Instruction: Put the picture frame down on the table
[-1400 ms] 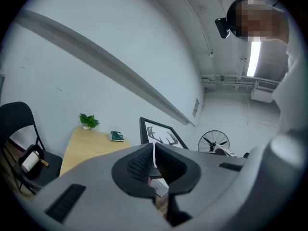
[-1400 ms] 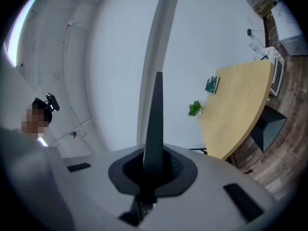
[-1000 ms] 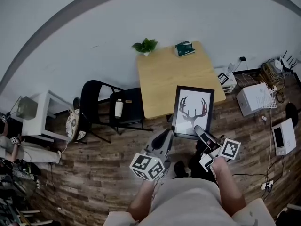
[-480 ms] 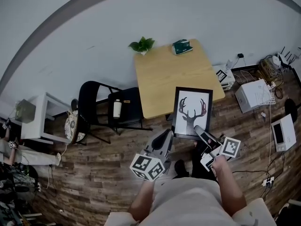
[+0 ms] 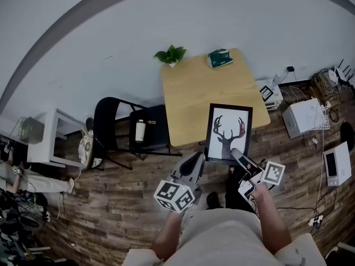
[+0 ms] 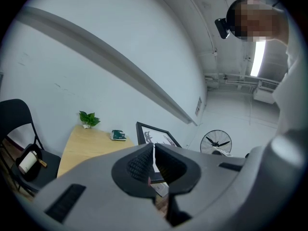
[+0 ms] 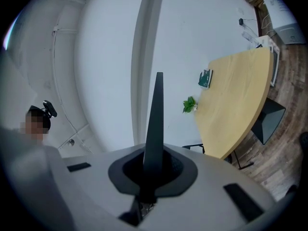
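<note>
The picture frame, black-edged with a deer-antler print, hangs over the near right corner of the wooden table. My right gripper is shut on the frame's bottom edge. In the right gripper view the frame shows edge-on as a thin dark blade rising from between the jaws. My left gripper is shut with nothing in it, just left of the frame and below the table's front edge. The left gripper view shows the frame beyond the closed jaws.
A small potted plant and a green book sit at the table's far edge. A black chair with a bottle on it stands left of the table. White boxes and cables lie on the floor to the right.
Almost nothing differs. The frame stays in my right gripper over the table's near corner, and the whole view has drifted slightly.
</note>
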The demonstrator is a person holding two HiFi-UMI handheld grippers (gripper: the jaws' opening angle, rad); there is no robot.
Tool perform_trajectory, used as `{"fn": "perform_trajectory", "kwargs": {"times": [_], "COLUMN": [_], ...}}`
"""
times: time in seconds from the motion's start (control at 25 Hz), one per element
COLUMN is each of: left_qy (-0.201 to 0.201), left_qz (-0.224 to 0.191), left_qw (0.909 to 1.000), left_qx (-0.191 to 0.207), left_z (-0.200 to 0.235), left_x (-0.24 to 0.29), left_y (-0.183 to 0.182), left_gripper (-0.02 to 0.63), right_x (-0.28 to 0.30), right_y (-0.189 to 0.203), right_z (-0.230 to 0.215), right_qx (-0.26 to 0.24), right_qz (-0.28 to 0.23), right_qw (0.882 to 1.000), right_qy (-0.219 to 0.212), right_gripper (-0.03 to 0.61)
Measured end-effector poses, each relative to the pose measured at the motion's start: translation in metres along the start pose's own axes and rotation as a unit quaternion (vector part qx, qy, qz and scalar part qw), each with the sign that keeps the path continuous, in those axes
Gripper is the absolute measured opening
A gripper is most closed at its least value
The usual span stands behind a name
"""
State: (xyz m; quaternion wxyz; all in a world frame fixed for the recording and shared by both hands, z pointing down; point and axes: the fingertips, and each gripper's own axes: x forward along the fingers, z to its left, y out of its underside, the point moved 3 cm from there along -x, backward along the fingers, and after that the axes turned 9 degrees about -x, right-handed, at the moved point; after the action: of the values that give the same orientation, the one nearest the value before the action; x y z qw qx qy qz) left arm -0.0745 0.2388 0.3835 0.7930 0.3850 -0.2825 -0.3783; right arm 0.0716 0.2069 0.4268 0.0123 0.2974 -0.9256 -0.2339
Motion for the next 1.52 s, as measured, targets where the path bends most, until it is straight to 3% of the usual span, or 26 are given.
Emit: {"fn": "perform_trajectory", "kwargs": {"times": [0.48, 0.92, 1.52], "left_qy": [-0.03, -0.077, -0.128], "left_qz": [-0.003, -0.019, -0.044], "left_qw": [0.9996, 0.9968, 0.9903], "left_qx": [0.0, -0.011, -0.034], "left_z": [0.021, 0.03, 0.053], "left_x": [0.096, 0.161, 0.17], "left_y": [-0.04, -0.044, -0.048], "left_gripper": [0.015, 0.015, 0.015], "right_x": [0.048, 0.067, 0.097], "right_y": [-0.087, -0.145, -0.154], "right_z": [-0.052, -0.106, -0.133], "right_qx": [0.023, 0.039, 0.047], "right_qz": [0.035, 0.077, 0.126], "right_qw": [0.999, 0.996, 0.99], "right_qy": [-0.013, -0.024, -0.029], "right_gripper": [0.009, 0.009, 0.009]}}
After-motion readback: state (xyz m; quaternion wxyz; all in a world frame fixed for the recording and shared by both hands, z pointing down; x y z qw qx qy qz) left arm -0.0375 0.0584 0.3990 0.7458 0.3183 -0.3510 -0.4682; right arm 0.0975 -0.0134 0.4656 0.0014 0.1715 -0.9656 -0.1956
